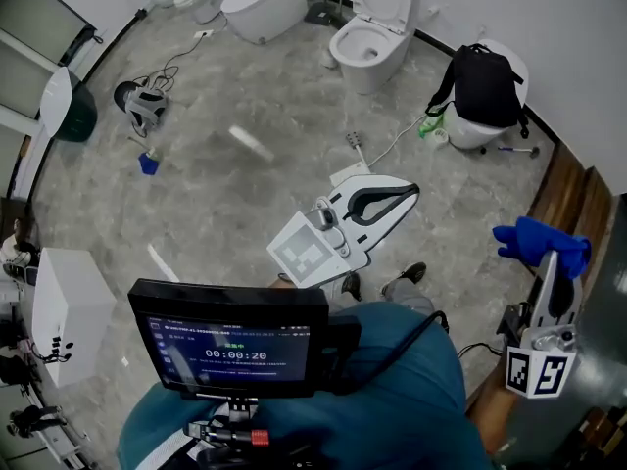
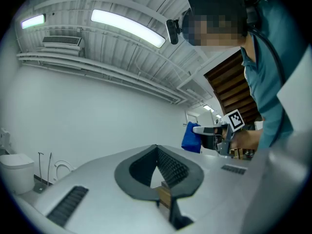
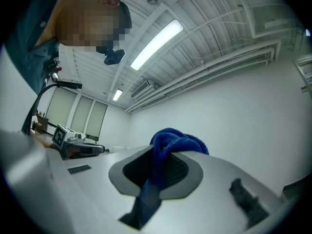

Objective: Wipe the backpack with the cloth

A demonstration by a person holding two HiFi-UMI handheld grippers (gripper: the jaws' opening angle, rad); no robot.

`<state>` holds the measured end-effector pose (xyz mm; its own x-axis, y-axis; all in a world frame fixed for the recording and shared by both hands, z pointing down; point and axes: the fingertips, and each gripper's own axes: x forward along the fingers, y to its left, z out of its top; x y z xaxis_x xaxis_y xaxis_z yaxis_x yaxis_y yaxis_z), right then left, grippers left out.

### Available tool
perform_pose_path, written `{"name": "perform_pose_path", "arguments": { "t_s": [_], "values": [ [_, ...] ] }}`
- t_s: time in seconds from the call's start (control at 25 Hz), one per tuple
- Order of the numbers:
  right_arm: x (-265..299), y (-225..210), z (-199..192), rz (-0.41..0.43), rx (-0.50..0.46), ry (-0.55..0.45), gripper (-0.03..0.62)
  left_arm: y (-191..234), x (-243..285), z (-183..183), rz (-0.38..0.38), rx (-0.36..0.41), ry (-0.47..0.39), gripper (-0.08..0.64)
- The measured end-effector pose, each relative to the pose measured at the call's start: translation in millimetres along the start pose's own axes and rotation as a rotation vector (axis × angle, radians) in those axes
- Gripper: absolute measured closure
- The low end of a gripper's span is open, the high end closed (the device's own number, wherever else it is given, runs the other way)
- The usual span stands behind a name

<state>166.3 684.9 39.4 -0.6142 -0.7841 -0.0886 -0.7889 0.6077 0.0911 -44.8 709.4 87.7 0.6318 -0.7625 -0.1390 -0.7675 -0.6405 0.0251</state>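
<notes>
The black backpack (image 1: pixel 485 86) rests on a white toilet by the far right wall, well beyond both grippers. My right gripper (image 1: pixel 551 259) is at the right edge of the head view, shut on a blue cloth (image 1: pixel 541 240) that bunches above its jaw tips. In the right gripper view the blue cloth (image 3: pixel 178 141) fills the gap between the jaws of the right gripper (image 3: pixel 163 152) and hangs down between them. My left gripper (image 1: pixel 411 193) is held out at centre, tips together and nothing between them. The left gripper (image 2: pixel 156 147) shows the same in its own view.
Several white toilets stand along the back wall, one with its lid up (image 1: pixel 377 37). A white box (image 1: pixel 64 311) stands at the left, and a headset-like device (image 1: pixel 145 106) with cables lies on the grey floor. Wooden panelling (image 1: pixel 568 194) runs along the right.
</notes>
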Motion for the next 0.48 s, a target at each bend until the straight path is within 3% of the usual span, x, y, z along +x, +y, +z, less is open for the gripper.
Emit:
{"name": "perform_pose_path", "arguments": {
  "t_s": [0.48],
  "values": [
    [-31.9,10.9,30.9,0.015,-0.013,-0.002,0.552,-25.3,-19.1,41.3,0.035,0.010,-0.075,0.557]
  ]
}}
